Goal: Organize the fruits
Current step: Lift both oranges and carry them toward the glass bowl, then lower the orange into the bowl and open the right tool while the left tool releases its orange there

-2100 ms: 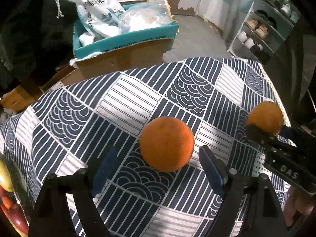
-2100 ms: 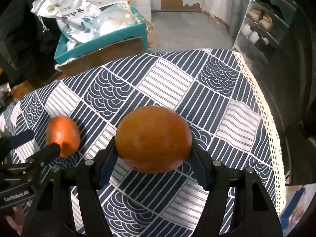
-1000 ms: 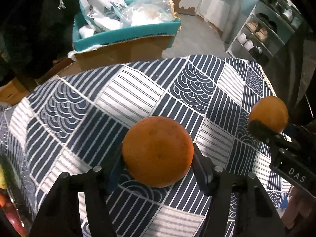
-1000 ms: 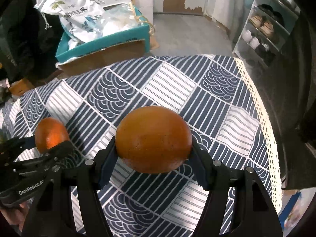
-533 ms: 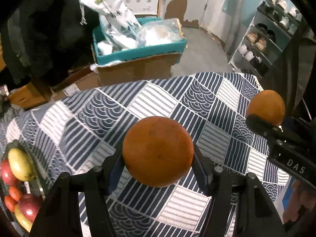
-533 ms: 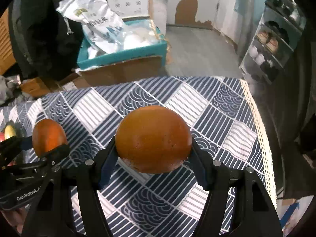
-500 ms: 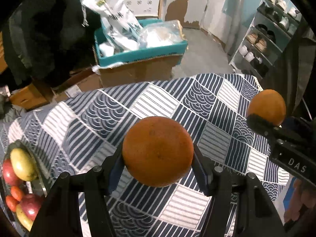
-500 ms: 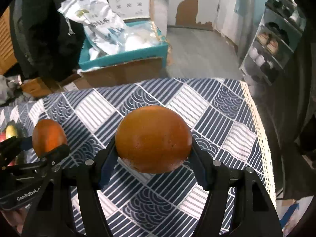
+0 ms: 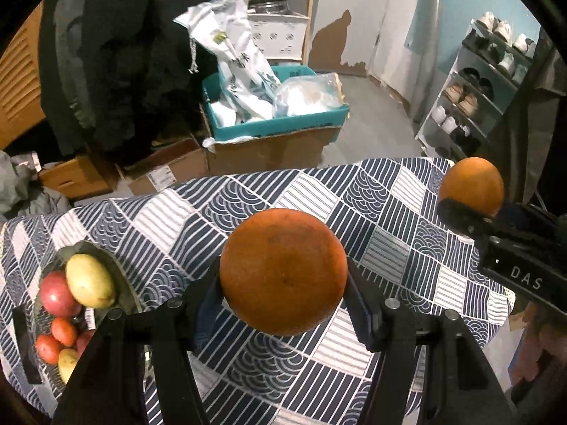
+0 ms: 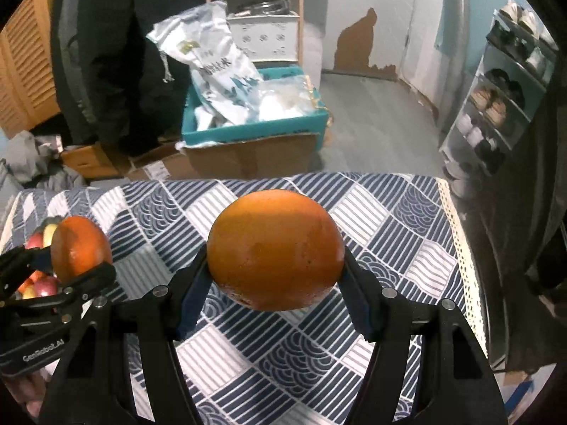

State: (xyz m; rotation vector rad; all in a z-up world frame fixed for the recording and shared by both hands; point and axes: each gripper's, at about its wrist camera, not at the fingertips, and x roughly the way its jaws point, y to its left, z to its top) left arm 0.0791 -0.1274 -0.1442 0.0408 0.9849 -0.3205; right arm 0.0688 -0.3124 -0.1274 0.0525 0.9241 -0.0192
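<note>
Each orange looks firm, round and a little slick, best squeezed across its widest middle. The left tool [image 9: 283, 283] grips one orange [image 9: 283, 269] that way, held above the worktop [image 9: 177, 212]; the right tool [image 10: 274, 276] clamps the other orange [image 10: 274, 248] likewise. The fruit bowl [image 9: 117, 272] sits at the far left.

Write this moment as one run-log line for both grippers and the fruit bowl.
left gripper: shut on orange | right gripper: shut on second orange | both above tablecloth | fruit bowl: at left, partly filled
</note>
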